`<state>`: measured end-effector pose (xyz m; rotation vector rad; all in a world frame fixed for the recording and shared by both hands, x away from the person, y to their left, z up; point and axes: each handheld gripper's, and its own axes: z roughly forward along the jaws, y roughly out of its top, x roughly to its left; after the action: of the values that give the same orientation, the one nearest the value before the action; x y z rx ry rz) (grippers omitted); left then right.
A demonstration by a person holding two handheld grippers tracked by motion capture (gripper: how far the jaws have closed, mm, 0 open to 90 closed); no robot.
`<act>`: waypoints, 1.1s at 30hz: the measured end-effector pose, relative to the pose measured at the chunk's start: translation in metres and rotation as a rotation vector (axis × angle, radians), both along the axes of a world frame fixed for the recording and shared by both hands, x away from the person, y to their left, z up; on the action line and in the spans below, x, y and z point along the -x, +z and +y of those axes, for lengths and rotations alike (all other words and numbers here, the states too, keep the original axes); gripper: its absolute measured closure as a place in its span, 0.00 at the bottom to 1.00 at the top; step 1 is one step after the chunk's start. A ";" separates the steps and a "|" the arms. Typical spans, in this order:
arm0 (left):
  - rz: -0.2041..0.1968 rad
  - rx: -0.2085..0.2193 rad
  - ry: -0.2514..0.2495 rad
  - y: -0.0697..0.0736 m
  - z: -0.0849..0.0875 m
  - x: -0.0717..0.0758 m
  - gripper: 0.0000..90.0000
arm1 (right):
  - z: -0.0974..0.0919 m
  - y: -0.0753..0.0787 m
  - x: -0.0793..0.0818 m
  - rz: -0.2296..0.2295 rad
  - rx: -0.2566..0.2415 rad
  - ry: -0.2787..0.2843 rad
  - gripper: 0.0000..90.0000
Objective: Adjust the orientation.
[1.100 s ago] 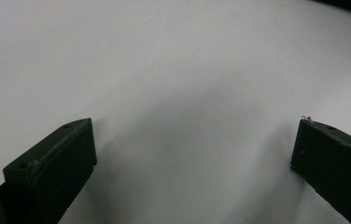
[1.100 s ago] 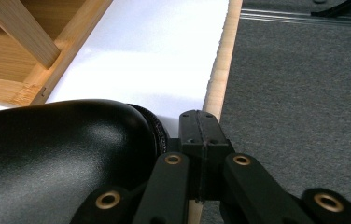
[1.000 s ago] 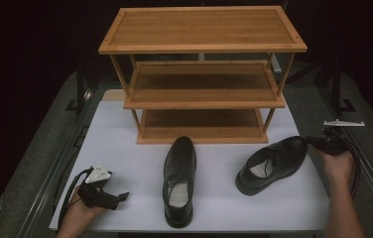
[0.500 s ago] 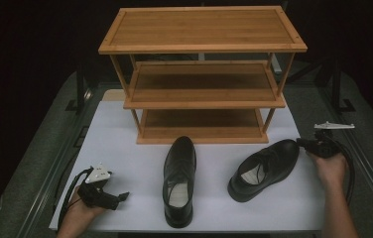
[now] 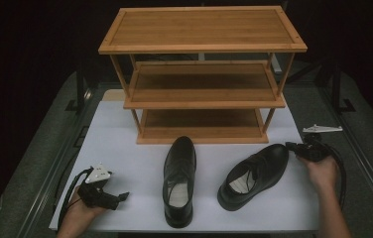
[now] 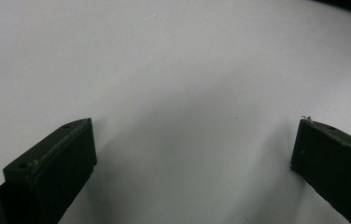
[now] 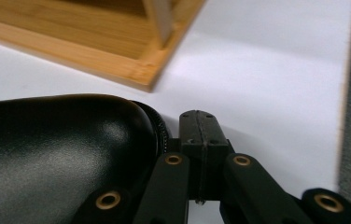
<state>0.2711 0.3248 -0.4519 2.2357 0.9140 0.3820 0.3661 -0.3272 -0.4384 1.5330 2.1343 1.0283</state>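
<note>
White matting covers the bench; on it our right tool (image 5: 293, 147), jaws pressed together, touches the toe of the right shoe (image 5: 254, 174), whose long axis slants toward the rack (image 5: 202, 74); our left tool (image 5: 123, 197) rests spread, well apart
</note>
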 end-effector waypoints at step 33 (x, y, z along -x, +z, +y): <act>0.000 -0.001 0.000 0.000 0.000 0.000 0.00 | 0.042 0.011 0.085 -0.016 0.041 0.148 0.99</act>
<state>0.2710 0.3247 -0.4519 2.2361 0.9141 0.3825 0.2810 -0.2854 -0.4271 1.3612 2.2714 1.0335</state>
